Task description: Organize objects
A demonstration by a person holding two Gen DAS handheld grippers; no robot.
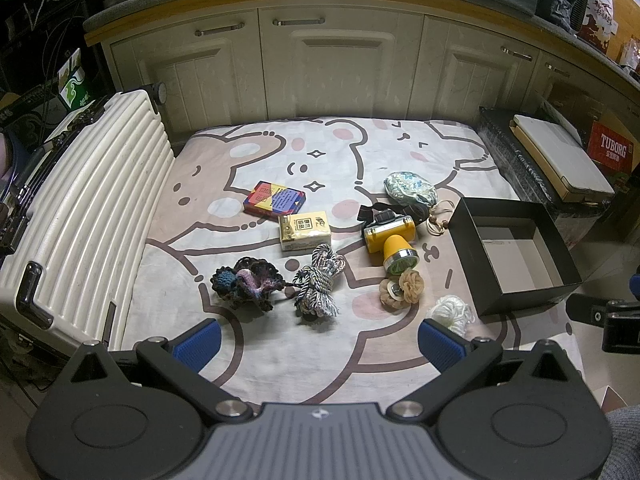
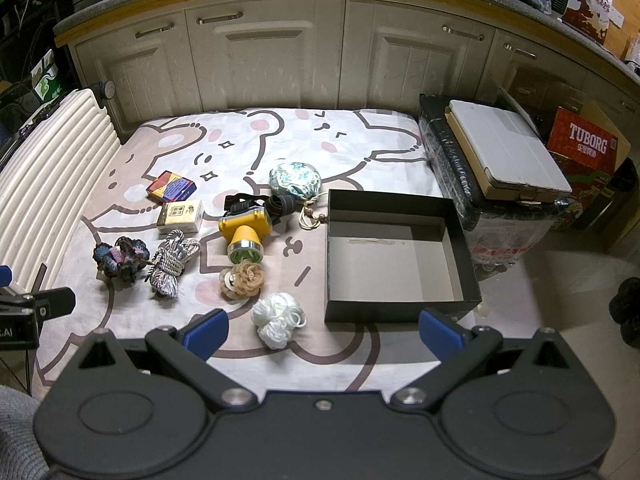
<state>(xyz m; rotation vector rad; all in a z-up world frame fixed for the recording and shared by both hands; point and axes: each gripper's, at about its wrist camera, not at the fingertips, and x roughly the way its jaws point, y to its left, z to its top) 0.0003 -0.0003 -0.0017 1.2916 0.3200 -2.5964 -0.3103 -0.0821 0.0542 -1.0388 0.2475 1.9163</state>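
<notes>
On a cartoon-bear sheet (image 1: pixel 280 344) lie a coloured card box (image 1: pixel 274 199), a yellow tissue pack (image 1: pixel 306 231), a dark crochet piece (image 1: pixel 248 283), a coiled rope (image 1: pixel 320 282), a yellow headlamp (image 1: pixel 390 242), a beige fabric flower (image 1: pixel 402 286), a white yarn bundle (image 2: pixel 278 318) and a floral pouch (image 2: pixel 295 180). An open, empty black box (image 2: pixel 400 258) stands to their right. My left gripper (image 1: pixel 318 344) hovers open near the sheet's front edge. My right gripper (image 2: pixel 322 330) is open too, just in front of the yarn and the box.
A white ribbed suitcase (image 1: pixel 92 216) lies along the sheet's left side. Cream cabinets (image 1: pixel 332 68) stand behind. A black wrapped crate with a flat white case (image 2: pixel 506 152) sits right of the box, beside a red Tuborg carton (image 2: pixel 582 144). Tiled floor shows at the right.
</notes>
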